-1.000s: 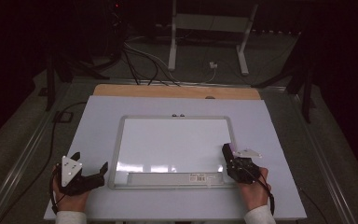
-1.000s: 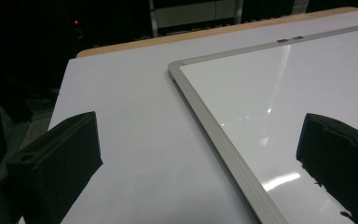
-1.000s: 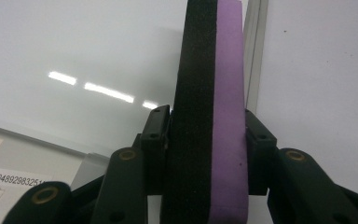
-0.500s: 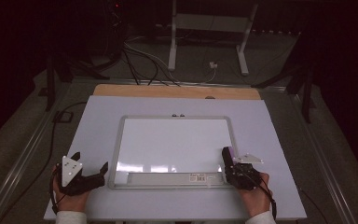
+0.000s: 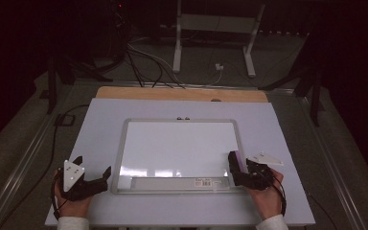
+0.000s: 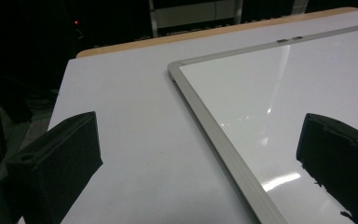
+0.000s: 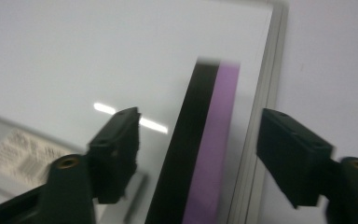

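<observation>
A whiteboard (image 5: 179, 143) with a grey frame lies flat on the pale table (image 5: 100, 124). An eraser (image 5: 235, 161), black on one side and purple on the other, rests on the board's near right corner. My right gripper (image 5: 237, 176) sits around the eraser. In the right gripper view its jaws have just been opening, and the eraser (image 7: 221, 140) stands between them with a gap at each pad. My left gripper (image 5: 94, 165) is open with nothing in it, just left of the board's near left corner. In the left gripper view the frame (image 6: 214, 126) runs between its jaws.
A labelled grey tray strip (image 5: 182, 182) runs along the board's near edge. A wooden strip (image 5: 182, 93) borders the table's far side. Behind it are cables and a white stand (image 5: 211, 28) on the dark floor.
The right gripper's jaws, earlier shut on the eraser, now stand apart around it. The eraser has stayed at the board's near right corner. The left gripper has not moved.
</observation>
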`<state>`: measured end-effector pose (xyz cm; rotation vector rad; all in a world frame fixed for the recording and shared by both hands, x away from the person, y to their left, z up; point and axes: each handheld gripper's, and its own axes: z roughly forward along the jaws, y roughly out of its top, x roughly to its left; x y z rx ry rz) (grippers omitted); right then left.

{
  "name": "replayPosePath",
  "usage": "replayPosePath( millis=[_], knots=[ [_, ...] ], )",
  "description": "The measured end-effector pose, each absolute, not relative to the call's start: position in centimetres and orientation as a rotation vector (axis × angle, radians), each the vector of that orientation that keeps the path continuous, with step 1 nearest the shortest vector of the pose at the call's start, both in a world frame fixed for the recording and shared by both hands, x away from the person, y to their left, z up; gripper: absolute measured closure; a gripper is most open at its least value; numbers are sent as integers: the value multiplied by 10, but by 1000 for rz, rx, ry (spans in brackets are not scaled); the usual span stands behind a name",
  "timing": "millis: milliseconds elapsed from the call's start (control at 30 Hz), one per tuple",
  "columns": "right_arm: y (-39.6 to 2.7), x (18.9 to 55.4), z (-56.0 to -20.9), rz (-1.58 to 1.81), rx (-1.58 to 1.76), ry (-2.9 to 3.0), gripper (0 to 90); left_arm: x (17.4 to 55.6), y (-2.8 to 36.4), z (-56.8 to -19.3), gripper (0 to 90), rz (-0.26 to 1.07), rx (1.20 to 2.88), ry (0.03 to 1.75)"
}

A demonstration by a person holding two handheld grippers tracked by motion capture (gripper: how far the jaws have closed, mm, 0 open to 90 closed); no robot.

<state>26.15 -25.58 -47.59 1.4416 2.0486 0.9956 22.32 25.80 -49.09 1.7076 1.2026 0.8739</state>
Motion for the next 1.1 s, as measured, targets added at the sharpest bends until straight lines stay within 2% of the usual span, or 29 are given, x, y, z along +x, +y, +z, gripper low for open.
replayPosePath(
  millis=[200, 467, 733, 1100],
  knots=[
    [-274, 268, -473, 1089, 1418, 1998, 145, 223, 259, -491, 6, 875, 1699, 1204],
    [-294, 264, -470, 1150, 1359, 1933, 25, 221, 261, -485, 6, 882, 1667, 1194],
    [-312, 257, -472, 1252, 1323, 1860, 0, 218, 264, -478, 6, 891, 1609, 1190],
    [-314, 252, -471, 1257, 1282, 1836, 0, 219, 267, -480, 6, 892, 1601, 1221]
  ],
)
